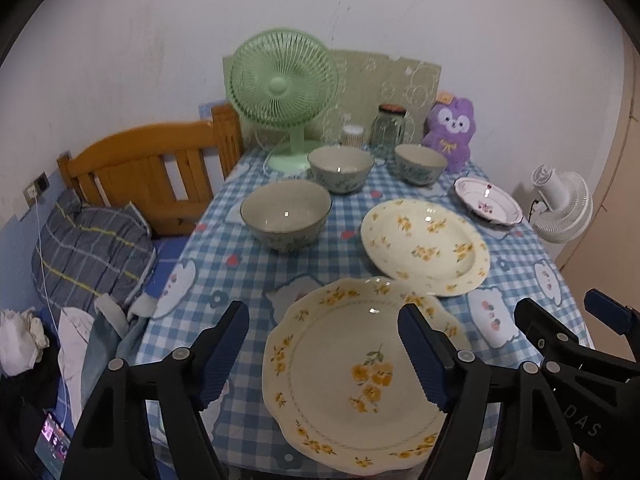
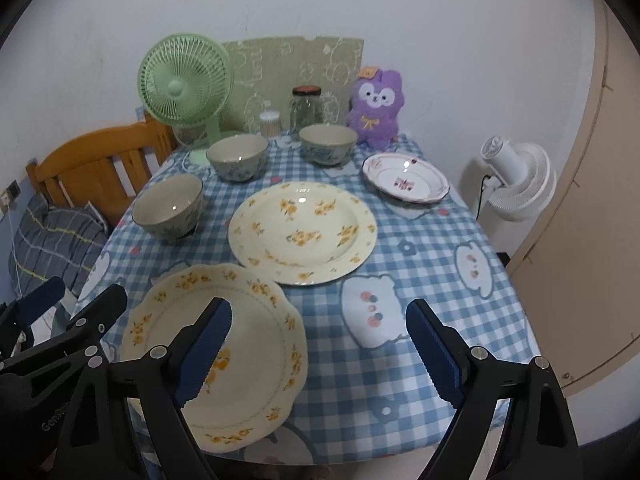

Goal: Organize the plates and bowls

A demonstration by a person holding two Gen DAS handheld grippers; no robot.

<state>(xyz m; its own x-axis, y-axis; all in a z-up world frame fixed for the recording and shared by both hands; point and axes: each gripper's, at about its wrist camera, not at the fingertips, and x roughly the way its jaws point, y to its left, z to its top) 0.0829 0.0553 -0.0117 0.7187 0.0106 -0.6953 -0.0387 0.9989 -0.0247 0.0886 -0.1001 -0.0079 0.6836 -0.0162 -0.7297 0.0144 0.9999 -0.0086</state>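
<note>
Three plates and three bowls, all upright on the checked table.
Scalloped yellow-flower plate (image 1: 360, 376) nearest; round yellow-flower plate (image 1: 425, 246) behind; small pink-trimmed plate (image 1: 488, 200) far right; bowls (image 1: 286, 214) empty, left and rear.

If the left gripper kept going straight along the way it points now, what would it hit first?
Most likely the scalloped yellow-flower plate nearest the table edge: the open left gripper points down at its left rim, one finger over the plate, the other over the checked tablecloth. Depth is unclear.

The desk (image 2: 420, 240) is covered by a blue checked cloth. Around the round floral plate (image 2: 303, 232) are set a scalloped plate (image 2: 256, 344), three bowls, a small pink-rimmed plate (image 2: 406, 182) and a green fan (image 2: 184, 84).
</note>
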